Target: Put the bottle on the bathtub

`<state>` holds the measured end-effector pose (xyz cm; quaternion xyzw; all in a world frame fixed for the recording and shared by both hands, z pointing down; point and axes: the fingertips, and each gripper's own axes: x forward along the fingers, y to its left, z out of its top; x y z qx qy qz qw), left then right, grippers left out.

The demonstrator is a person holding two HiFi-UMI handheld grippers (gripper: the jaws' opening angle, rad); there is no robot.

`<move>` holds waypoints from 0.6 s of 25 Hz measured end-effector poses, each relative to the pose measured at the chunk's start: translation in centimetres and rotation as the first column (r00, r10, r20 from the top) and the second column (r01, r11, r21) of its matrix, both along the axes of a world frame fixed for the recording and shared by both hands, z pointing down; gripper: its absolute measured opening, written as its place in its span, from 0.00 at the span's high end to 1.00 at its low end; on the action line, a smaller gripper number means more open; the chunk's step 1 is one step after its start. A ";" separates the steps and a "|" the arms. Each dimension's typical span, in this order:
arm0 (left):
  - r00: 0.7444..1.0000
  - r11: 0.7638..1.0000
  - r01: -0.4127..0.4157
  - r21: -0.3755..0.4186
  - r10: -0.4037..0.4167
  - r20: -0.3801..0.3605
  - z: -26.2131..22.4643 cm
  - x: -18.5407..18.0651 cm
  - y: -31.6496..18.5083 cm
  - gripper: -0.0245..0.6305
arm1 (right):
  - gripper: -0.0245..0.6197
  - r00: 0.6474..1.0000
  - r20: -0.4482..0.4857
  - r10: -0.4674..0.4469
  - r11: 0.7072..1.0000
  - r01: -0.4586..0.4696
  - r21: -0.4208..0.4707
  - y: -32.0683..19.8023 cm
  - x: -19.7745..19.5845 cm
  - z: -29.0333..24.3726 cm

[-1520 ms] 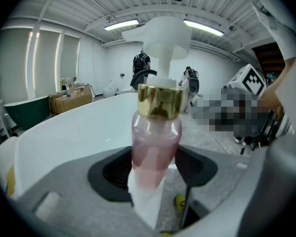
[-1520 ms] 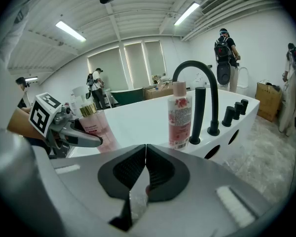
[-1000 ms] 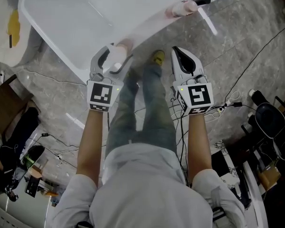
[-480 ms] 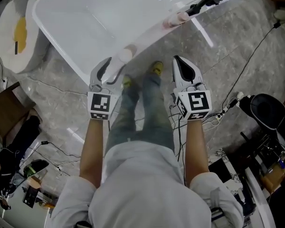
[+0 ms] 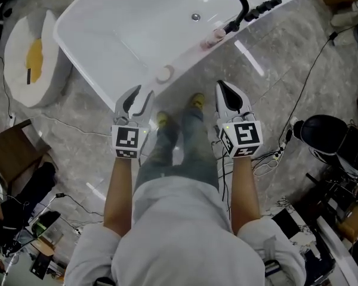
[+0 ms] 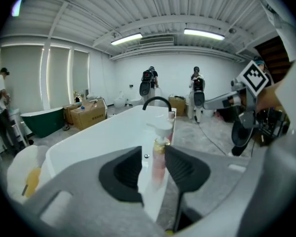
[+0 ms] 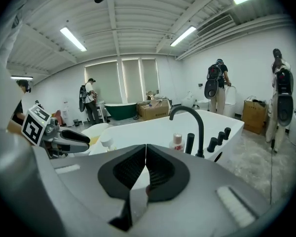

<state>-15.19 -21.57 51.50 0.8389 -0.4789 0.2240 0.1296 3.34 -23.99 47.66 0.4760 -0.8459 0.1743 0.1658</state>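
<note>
The pump bottle (image 5: 164, 73) stands on the bathtub (image 5: 125, 22) rim. Just short of the bathtub, the left gripper (image 5: 139, 99) gapes empty; the right gripper (image 5: 225, 91) is pressed together

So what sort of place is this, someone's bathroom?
Probably a warehouse-style hall, not a home: a freestanding bathtub on a stone floor, cardboard boxes behind, cables across the floor.

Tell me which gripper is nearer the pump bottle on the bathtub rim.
Left. The left gripper sits short of the pump bottle, jaws open toward it; the right gripper is farther off to its right, jaws shut.
</note>
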 end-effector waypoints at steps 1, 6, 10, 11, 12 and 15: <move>1.000 1.000 -0.001 0.006 0.001 -0.001 -0.6 -0.3 0.2 0.75 | 0.96 1.000 0.002 0.003 1.000 -0.003 0.006 0.3 -0.2 -0.7; 1.000 0.999 -0.002 0.034 0.001 0.010 -3.3 -1.3 0.9 0.80 | 0.96 1.000 0.005 0.023 0.999 -0.023 0.038 1.7 -0.1 -3.9; 1.000 0.998 0.003 0.060 -0.004 0.021 -5.0 -2.5 1.6 0.82 | 0.96 0.999 0.001 0.054 0.997 -0.054 0.060 2.9 0.1 -5.5; 1.000 0.998 0.001 0.066 -0.003 0.024 -5.5 -2.6 1.8 0.83 | 0.96 0.998 0.000 0.058 0.996 -0.058 0.063 3.2 0.2 -5.9; 1.000 0.997 0.001 0.072 -0.003 0.024 -6.0 -2.7 1.9 0.83 | 0.96 0.998 -0.003 0.061 0.996 -0.061 0.067 3.4 0.3 -6.3; 1.000 0.996 0.009 0.093 -0.010 0.018 -7.9 -3.2 1.8 0.85 | 0.96 0.997 -0.009 0.075 0.994 -0.074 0.079 3.8 0.3 -7.6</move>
